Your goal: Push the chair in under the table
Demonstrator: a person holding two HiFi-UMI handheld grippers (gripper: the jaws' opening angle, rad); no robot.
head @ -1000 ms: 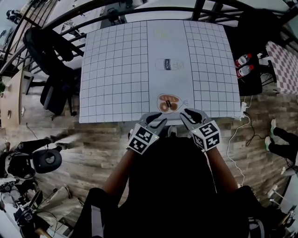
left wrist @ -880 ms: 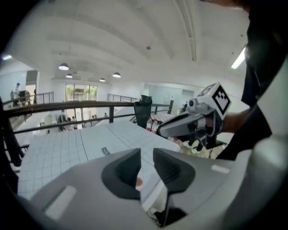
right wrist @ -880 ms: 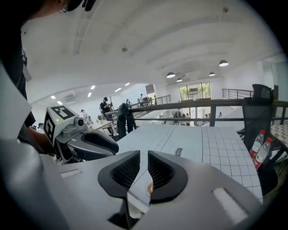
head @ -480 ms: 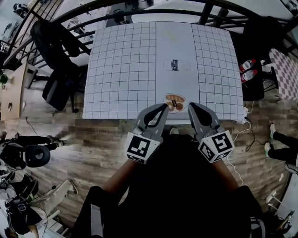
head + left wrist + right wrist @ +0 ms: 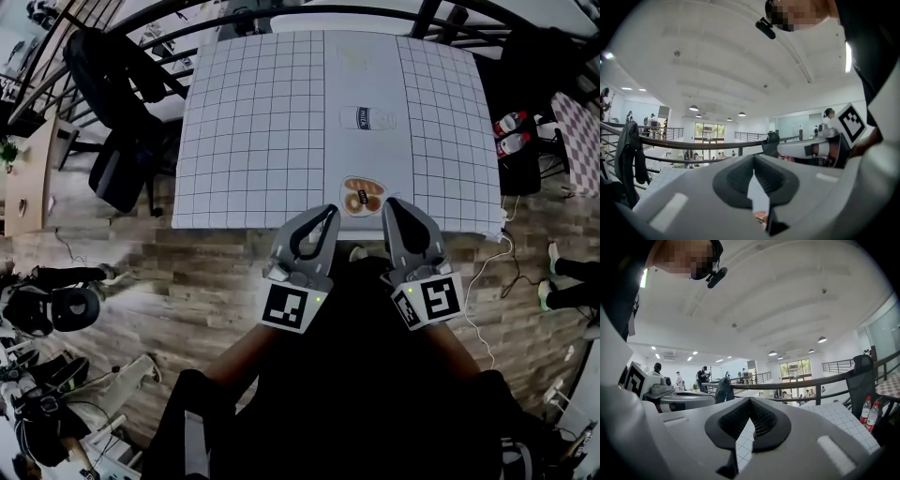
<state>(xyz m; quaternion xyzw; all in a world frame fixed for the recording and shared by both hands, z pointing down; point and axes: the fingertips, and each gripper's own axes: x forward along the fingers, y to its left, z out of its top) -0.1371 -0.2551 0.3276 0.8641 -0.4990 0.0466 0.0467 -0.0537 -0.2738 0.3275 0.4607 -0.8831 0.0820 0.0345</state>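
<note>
My left gripper (image 5: 328, 214) has its fingers together on nothing; it is grey plastic with ribbed black pads. The chair (image 5: 357, 253) sits under the table (image 5: 253, 122), a square top under a white gridded sheet. Only a small pale piece of the chair shows at the near edge. My right gripper (image 5: 392, 206) is closed too, and empty.

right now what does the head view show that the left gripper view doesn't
Only the head view: the wooden floor and the printed drink picture on the cloth. Only the left gripper view: the ceiling lights, the tall windows and the distant people. Both: the grid-covered table, the black railing, and the left gripper and right gripper, each with its jaws shut on nothing.
</note>
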